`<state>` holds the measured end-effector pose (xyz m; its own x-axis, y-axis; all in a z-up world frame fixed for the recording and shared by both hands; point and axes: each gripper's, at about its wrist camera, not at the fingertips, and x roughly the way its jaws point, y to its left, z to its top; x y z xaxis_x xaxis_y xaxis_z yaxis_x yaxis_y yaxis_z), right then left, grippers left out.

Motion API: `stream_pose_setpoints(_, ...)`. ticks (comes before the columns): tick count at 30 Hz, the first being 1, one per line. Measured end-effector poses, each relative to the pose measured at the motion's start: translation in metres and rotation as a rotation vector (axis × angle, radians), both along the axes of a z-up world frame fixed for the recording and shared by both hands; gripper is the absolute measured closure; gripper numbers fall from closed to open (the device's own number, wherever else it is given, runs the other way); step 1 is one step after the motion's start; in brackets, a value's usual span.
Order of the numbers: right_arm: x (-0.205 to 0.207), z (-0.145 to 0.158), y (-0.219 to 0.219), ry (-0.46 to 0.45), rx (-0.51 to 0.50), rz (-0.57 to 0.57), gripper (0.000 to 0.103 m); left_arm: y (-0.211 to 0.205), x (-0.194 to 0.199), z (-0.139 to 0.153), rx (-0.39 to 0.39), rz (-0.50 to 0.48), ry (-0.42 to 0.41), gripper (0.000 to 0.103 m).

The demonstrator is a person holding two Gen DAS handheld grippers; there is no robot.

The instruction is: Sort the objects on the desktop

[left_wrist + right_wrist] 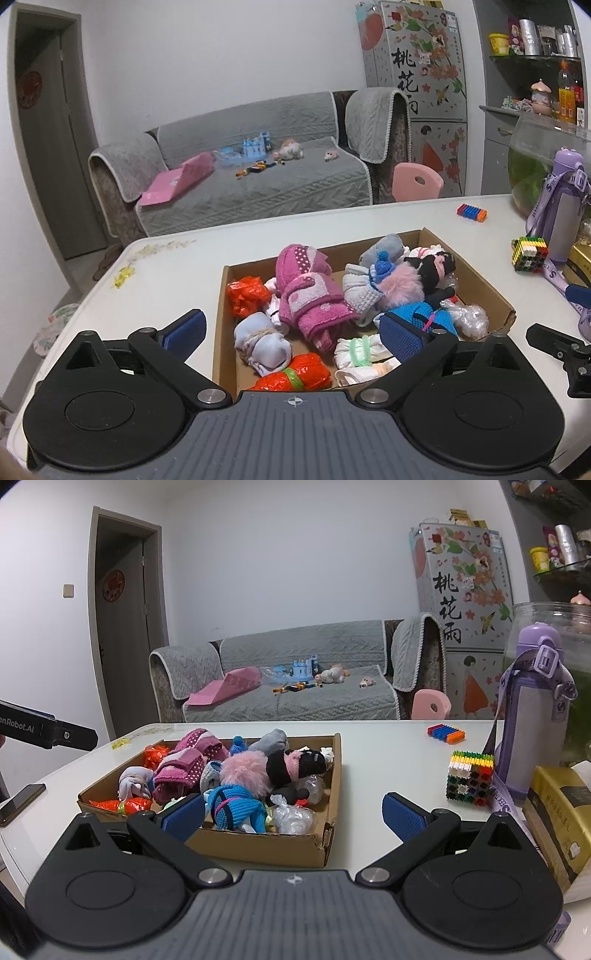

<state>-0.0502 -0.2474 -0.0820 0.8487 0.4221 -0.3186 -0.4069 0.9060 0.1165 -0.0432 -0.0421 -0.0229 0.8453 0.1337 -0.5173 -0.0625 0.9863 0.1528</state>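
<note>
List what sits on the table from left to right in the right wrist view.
Phone → cardboard box of bundled items → striped block stick → multicoloured block cube → purple bottle → yellow box.

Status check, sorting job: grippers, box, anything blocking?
Left gripper open, empty. Right gripper open, empty. Cardboard box full; block cube outside. Nothing blocking.

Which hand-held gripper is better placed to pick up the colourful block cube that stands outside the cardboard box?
Probably the right hand-held gripper. Its jaws are open, and the block cube stands just ahead to its right on the table. The left hand-held gripper, also open, hovers over the cardboard box, farther away.
</note>
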Motion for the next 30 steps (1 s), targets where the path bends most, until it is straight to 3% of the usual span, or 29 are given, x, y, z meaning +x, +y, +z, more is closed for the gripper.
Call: stream_pose_setpoints(30,0.0019,-0.0014,0.0024,0.019,-0.022,0.006,0.001,0.0048,-0.0010,-0.0004,-0.062,-0.030,0.022,0.004)
